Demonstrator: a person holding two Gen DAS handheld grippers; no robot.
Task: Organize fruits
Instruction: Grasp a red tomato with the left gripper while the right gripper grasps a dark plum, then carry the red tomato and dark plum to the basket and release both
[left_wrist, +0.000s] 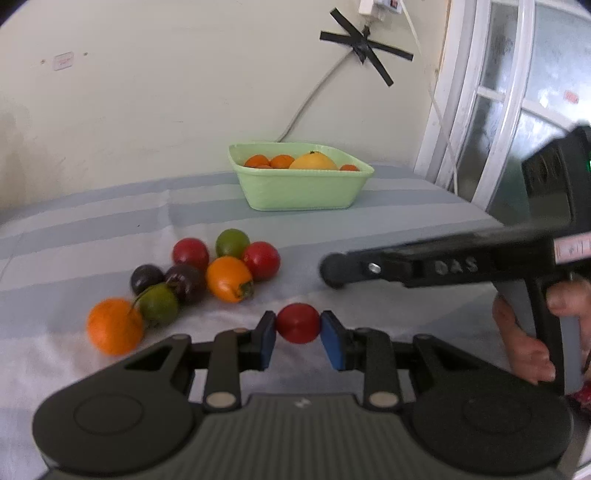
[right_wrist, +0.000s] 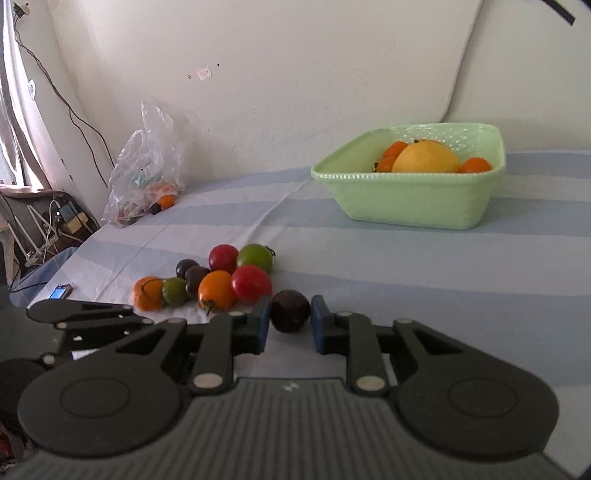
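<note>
left wrist view: left hand-held gripper (left_wrist: 298, 324) pinches a red fruit (left_wrist: 297, 323), right hand-held gripper (right_wrist: 288, 316) a dark fruit (right_wrist: 290, 311); next, carry both to the basket (right_wrist: 424, 199).

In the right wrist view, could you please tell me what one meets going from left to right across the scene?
Phone → plastic bag → orange fruit → dark fruit between the right gripper's jaws → green basket.
</note>
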